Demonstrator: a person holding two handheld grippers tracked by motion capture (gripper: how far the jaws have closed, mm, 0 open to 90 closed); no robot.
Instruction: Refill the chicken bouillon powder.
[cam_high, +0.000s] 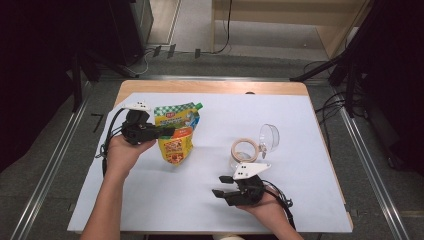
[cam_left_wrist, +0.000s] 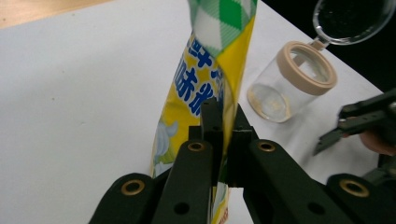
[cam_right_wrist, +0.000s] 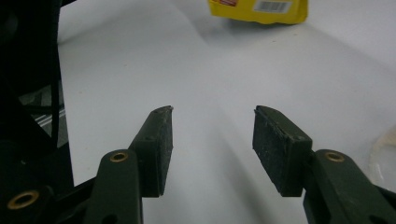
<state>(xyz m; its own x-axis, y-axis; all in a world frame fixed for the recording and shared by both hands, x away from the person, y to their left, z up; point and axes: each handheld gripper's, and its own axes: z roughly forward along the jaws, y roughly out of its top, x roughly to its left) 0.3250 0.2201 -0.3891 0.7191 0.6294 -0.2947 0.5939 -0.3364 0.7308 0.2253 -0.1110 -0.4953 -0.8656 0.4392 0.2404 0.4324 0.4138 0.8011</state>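
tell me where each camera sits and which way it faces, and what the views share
High view: above the person's side, looking forward and down on the table; both forearms, left claw, right claw.
Left gripper view: rides the left claw, shut on the yellow pouch.
Right gripper view: rides the right claw, open over the white sheet.
Shared: pouch in all three; glass jar in the first two.

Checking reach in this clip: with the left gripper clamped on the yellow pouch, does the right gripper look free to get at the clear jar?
Probably yes. The right gripper is open and holds nothing, and bare white table cover lies between it and the jar; the pouch sits off to the side.
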